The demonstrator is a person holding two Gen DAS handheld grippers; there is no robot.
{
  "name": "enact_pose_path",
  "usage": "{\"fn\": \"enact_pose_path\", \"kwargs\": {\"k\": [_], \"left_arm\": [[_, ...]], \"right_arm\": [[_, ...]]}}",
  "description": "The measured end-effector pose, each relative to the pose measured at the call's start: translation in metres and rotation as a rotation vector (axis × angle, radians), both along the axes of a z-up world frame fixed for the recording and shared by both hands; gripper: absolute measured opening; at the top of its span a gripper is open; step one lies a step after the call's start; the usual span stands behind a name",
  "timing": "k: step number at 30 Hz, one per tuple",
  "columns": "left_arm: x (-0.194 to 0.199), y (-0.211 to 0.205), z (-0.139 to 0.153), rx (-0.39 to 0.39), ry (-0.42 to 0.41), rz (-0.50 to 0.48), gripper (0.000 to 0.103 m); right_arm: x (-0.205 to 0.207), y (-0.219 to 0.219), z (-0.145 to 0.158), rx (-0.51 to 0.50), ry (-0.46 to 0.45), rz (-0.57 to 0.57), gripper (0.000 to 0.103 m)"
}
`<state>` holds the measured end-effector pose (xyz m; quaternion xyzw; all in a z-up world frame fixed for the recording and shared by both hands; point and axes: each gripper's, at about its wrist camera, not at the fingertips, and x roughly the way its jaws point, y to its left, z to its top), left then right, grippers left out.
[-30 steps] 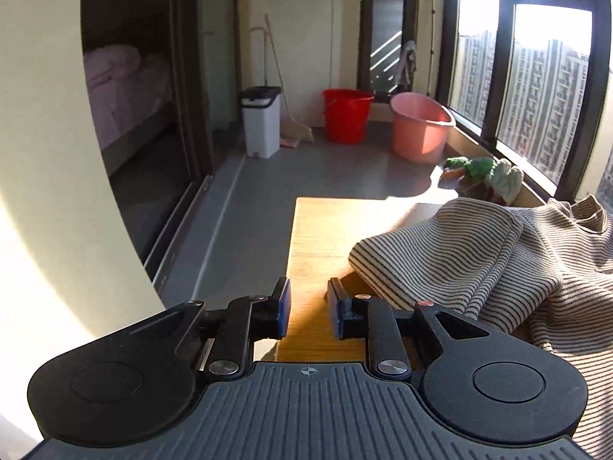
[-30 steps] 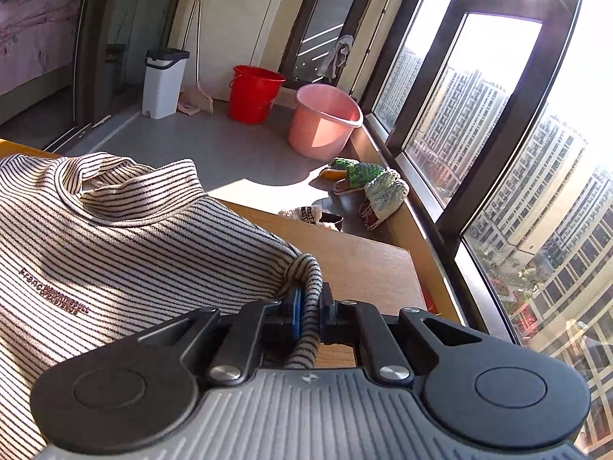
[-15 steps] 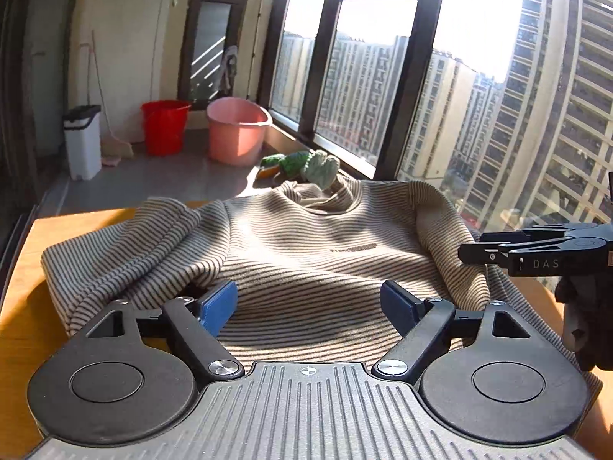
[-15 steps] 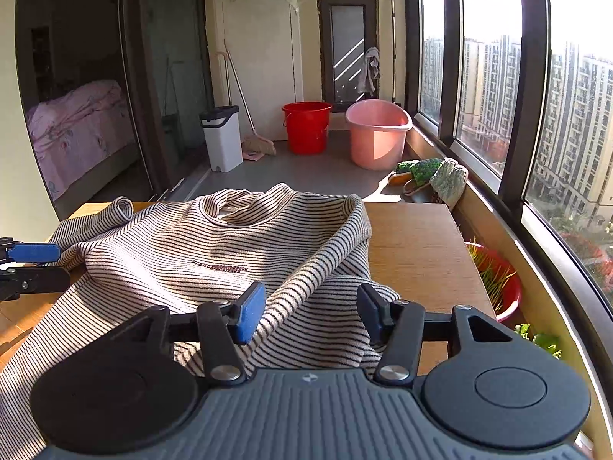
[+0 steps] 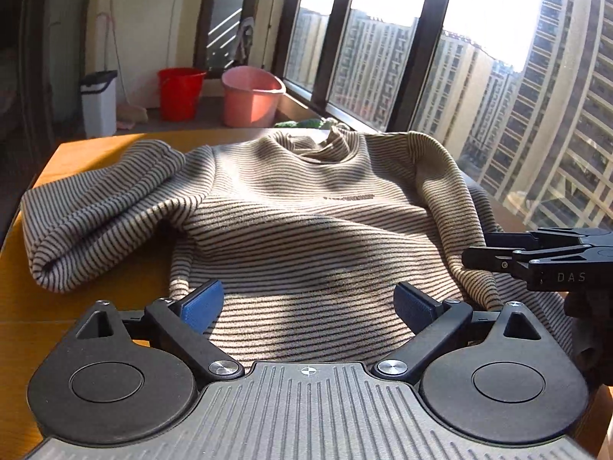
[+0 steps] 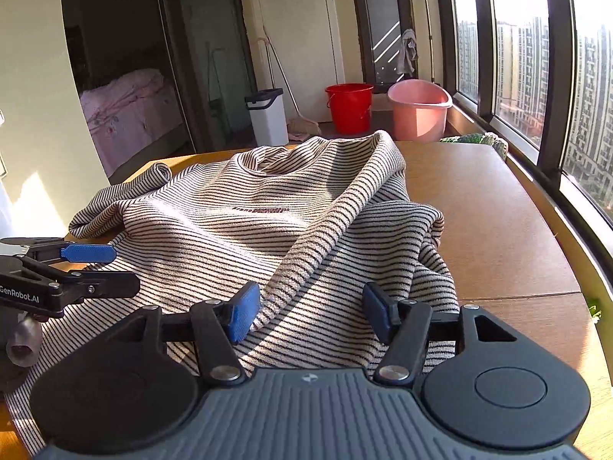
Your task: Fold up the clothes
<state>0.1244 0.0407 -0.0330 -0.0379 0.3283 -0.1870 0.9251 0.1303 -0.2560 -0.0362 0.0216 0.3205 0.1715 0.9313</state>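
Note:
A beige sweater with thin dark stripes (image 5: 306, 222) (image 6: 245, 226) lies front-up on the wooden table (image 5: 23, 326) (image 6: 494, 222), collar at the far end, both sleeves folded in and rumpled. My left gripper (image 5: 308, 304) is open just above the sweater's near hem, nothing between its blue pads. My right gripper (image 6: 310, 312) is open too, over the lower right part of the sweater. Each gripper shows in the other's view: the right one at the right edge (image 5: 536, 257), the left one at the left edge (image 6: 80, 268).
Beyond the table stand a white bin (image 6: 268, 117), a red bucket (image 6: 349, 107) and a pink tub (image 6: 419, 111) on the balcony floor. Large windows (image 5: 375, 50) run along the right side. A doorway on the left shows a bed (image 6: 130, 119).
One second ago my right gripper was shut on a sweater fold and my left nearly shut beside the cloth. Both have let go, opened wide and drawn back to the near hem.

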Motion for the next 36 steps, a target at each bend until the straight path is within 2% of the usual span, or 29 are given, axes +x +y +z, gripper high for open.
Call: {"fn": "enact_pose_path", "kwargs": {"k": [3,5,8,12,16,18,20,22,25,28,32,34,35,36], "left_arm": [[-0.002,0.000,0.000,-0.003,-0.001,-0.002,0.100],[-0.004,0.000,0.000,-0.004,-0.002,-0.003,0.101],[-0.006,0.001,0.000,-0.007,-0.004,-0.005,0.101],[-0.009,0.001,-0.001,-0.010,-0.006,-0.008,0.102],[-0.012,0.001,-0.002,-0.021,-0.003,-0.005,0.103],[-0.016,0.004,-0.003,-0.041,-0.001,-0.004,0.103],[-0.016,0.008,-0.003,-0.064,0.004,-0.003,0.103],[-0.015,0.010,-0.003,-0.085,0.010,-0.003,0.103],[-0.016,0.009,-0.003,-0.085,0.010,-0.005,0.103],[-0.016,0.009,-0.003,-0.085,0.010,-0.005,0.103],[-0.016,0.008,-0.003,-0.086,0.012,-0.006,0.103],[-0.016,0.008,-0.004,-0.086,0.012,-0.006,0.103],[-0.016,0.007,-0.004,-0.084,0.012,-0.006,0.103],[-0.016,0.007,-0.004,-0.083,0.012,-0.006,0.103]], "right_arm": [[-0.013,0.002,0.005,-0.017,-0.005,0.008,0.060],[-0.016,0.007,0.015,-0.052,-0.052,0.010,0.060],[0.002,0.022,0.045,-0.127,-0.164,0.041,0.045],[0.049,0.053,0.071,-0.136,-0.160,0.160,0.030],[0.101,0.092,0.060,-0.254,-0.069,0.313,0.031],[0.123,0.109,0.048,-0.333,-0.027,0.381,0.035],[0.136,0.119,0.037,-0.453,-0.040,0.427,0.039],[0.146,0.123,0.029,-0.508,-0.025,0.479,0.046],[0.156,0.127,0.026,-0.514,0.004,0.568,0.050],[0.167,0.127,0.028,-0.430,0.057,0.624,0.053],[0.187,0.119,0.018,-0.281,0.161,0.594,0.053],[0.188,0.114,0.015,-0.218,0.165,0.565,0.056],[0.188,0.111,0.014,-0.187,0.164,0.550,0.054],[0.186,0.111,0.014,-0.169,0.165,0.542,0.038]]}}
